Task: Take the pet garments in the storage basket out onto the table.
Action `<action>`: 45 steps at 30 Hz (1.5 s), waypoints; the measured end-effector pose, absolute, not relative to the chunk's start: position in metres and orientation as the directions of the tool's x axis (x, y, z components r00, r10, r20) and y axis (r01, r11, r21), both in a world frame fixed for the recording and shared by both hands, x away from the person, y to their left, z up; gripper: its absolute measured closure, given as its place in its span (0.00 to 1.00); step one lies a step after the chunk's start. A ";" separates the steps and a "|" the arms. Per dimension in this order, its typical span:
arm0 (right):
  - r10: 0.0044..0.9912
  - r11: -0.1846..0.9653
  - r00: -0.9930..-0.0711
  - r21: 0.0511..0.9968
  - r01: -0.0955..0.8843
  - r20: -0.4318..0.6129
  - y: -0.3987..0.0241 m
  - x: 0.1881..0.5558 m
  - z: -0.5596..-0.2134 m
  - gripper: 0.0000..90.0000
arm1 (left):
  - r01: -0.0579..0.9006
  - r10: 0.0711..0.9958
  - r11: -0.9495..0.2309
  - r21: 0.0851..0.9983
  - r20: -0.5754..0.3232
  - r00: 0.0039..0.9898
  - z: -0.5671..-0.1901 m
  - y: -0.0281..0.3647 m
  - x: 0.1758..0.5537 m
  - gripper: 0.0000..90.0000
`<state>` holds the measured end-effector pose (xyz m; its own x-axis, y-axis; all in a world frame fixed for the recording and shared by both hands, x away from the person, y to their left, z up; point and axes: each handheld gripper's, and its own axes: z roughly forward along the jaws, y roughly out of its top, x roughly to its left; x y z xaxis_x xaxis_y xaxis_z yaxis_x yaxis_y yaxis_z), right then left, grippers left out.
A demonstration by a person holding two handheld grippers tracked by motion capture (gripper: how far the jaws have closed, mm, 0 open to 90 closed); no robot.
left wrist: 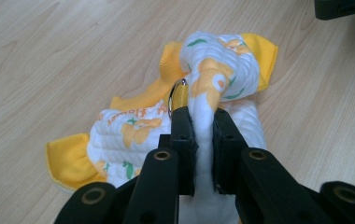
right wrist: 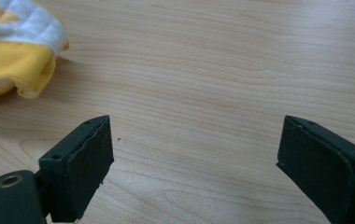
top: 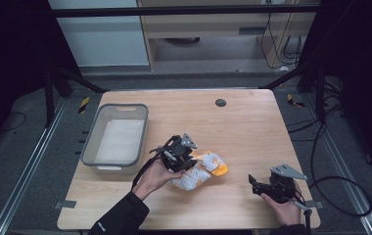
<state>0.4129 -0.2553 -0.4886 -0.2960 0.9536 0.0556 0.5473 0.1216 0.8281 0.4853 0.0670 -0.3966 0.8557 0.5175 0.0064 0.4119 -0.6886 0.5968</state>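
A small quilted garment (top: pixel 201 170), white with yellow flowers and yellow trim, lies crumpled near the middle of the wooden table (top: pixel 252 127). My left gripper (top: pixel 183 161) is shut on a fold of its white cloth. In the left gripper view that fold of the garment (left wrist: pixel 213 84) stands pinched between the two black jaws of the left gripper (left wrist: pixel 202 122), beside a small metal ring (left wrist: pixel 174 95). My right gripper (top: pixel 253 182) rests low at the table's front right, open, with bare wood between its jaws. A corner of the garment (right wrist: pixel 17 51) shows at the upper left of the right gripper (right wrist: pixel 189 163) view.
A grey plastic bin (top: pixel 117 138) with a pale lining stands at the table's left, close to my left hand. A dark round cap (top: pixel 220 102) sits in the tabletop near the far edge. Cables (top: pixel 340 196) trail off the right side.
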 end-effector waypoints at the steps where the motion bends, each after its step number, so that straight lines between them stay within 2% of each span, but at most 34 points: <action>1: 0.954 0.122 -0.296 0.828 0.547 0.055 -0.255 0.413 -0.489 0.12 | 0.409 0.514 -0.690 0.597 0.007 0.858 -0.399 0.066 0.485 0.90; 15: 0.953 0.129 -0.300 0.826 0.549 0.050 -0.255 0.413 -0.489 0.11 | 0.385 0.474 -0.738 0.554 0.019 0.880 -0.417 0.057 0.480 0.83; 30: 0.952 0.130 -0.300 0.825 0.550 0.050 -0.255 0.413 -0.489 0.11 | 0.384 0.473 -0.731 0.564 0.014 0.881 -0.420 0.064 0.478 0.49; 41: 0.953 0.132 -0.300 0.824 0.551 0.048 -0.255 0.413 -0.490 0.11 | 0.366 0.484 -0.690 0.624 0.023 0.875 -0.409 0.083 0.469 0.34; 45: 0.953 0.131 -0.298 0.824 0.551 0.048 -0.255 0.413 -0.490 0.11 | 0.365 0.501 -0.667 0.649 0.029 0.865 -0.406 0.095 0.465 0.32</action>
<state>0.4132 -0.2546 -0.4897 -0.2981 0.9533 0.0480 0.5510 0.1308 0.8242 0.4654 0.0946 -0.4064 0.8651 0.5008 0.0285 0.3648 -0.6672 0.6494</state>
